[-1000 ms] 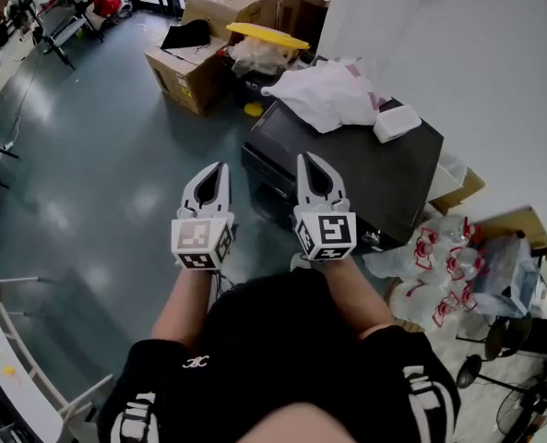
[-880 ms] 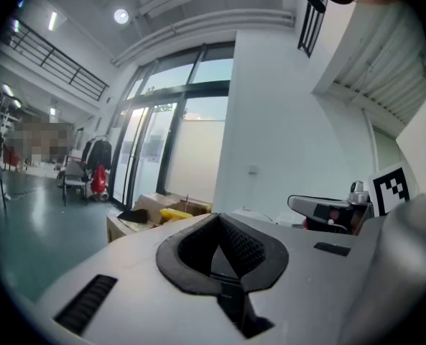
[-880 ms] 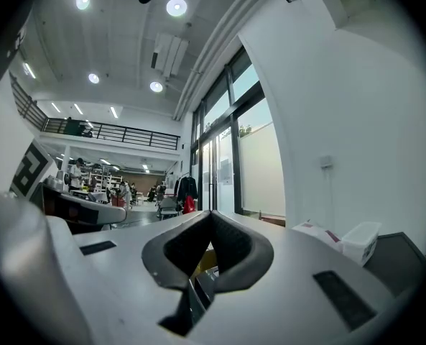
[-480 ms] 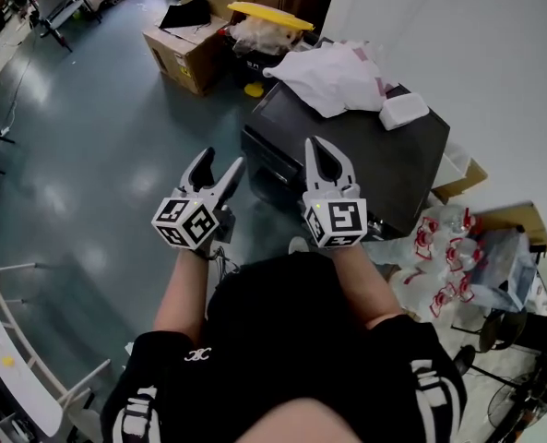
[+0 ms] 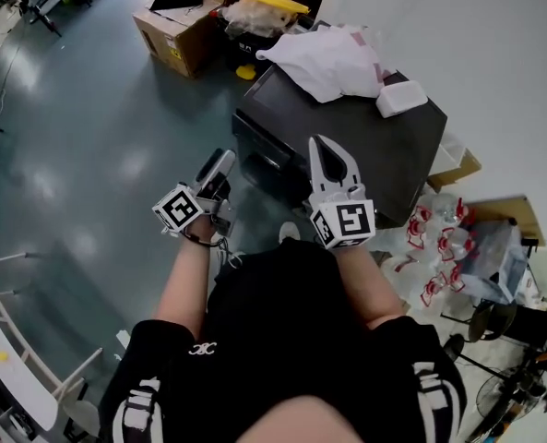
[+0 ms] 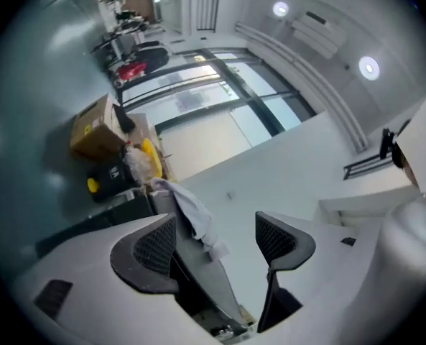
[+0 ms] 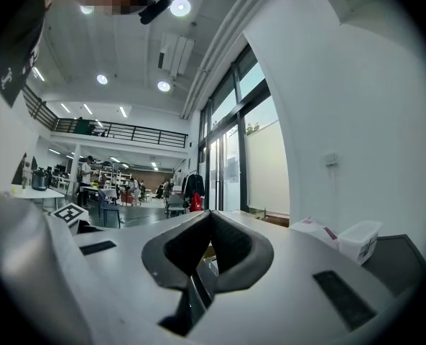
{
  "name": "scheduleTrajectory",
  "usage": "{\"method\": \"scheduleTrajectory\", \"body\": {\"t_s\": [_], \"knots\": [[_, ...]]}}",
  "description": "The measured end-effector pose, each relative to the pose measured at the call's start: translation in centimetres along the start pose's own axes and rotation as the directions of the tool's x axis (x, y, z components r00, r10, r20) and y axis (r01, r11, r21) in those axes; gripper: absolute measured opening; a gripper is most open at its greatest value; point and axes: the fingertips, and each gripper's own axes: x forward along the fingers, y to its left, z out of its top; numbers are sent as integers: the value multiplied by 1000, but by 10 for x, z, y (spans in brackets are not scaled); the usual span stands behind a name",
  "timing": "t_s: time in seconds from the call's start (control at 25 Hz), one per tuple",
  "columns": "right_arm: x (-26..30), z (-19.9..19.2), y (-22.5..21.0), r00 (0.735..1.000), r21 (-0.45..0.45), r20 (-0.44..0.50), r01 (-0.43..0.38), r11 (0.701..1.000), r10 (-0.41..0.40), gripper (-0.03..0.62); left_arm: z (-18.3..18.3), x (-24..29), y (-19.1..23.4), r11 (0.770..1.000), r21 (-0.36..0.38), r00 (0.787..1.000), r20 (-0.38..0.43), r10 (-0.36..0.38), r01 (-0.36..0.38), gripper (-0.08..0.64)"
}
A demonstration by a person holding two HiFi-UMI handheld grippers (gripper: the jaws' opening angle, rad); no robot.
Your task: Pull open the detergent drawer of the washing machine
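Detergent drawer: cannot be told apart on the dark front of the washing machine (image 5: 271,160).

Washing machine: black, box-shaped, standing on the grey floor (image 5: 89,127) ahead of both grippers. In the left gripper view its top and front edge run through the gap between the jaws, beyond the pads.

Left gripper (image 5: 219,162): rolled onto its side, held beside the machine's front near its left corner, apart from it. Its jaws have just been opening and stand wide apart. Nothing is pressed between the pads (image 6: 155,246).

Right gripper (image 5: 322,143): marker cube facing up, tips pointing at the machine's front top edge. Whether they touch it cannot be told. Jaws together at the tips, nothing between them. In its own view the machine top lies low to the right of the jaws.

White cloth (image 5: 333,58): heaped on the far part of the machine top, ahead of the right jaws.

White container (image 5: 402,98): on the machine top, beside the cloth, ahead and to the right of the right jaws.

Cardboard box (image 5: 176,30): on the floor, far ahead of the left jaws.
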Motion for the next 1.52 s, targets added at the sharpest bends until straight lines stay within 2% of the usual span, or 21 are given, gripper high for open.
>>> {"method": "scheduleTrajectory", "body": {"t_s": [0.08,0.12,0.24,0.56,0.8,1.0,1.16,1.52], "knots": [[-3,-5,-1,1000,-6,-16,-2,1000,2,2,-5,1,8,986,-150,997,33,-63,67,328],[-4,-9,-2,1000,-4,-26,-2,1000,2,2,-6,1,12,975,-200,994,52,-91,100,328],[-6,-18,-5,998,10,-55,-1,1000,1,2,-7,3,30,951,-273,988,84,-126,144,327],[-18,-26,-15,995,22,-94,18,1000,-15,2,-46,18,76,937,-320,985,-42,-165,144,322],[-24,-30,-29,992,24,-113,58,998,-55,2,-71,32,106,907,-394,979,-71,-190,148,291],[-27,-39,-34,986,13,-155,67,998,-64,2,-91,38,135,905,-412,976,-129,-174,107,282],[-29,-54,-40,977,28,-205,65,997,-58,2,-95,46,147,890,-439,978,-100,-182,121,278],[-24,-84,-65,963,49,-261,82,995,-67,2,-96,78,163,875,-459,981,-40,-191,152,244]]}}
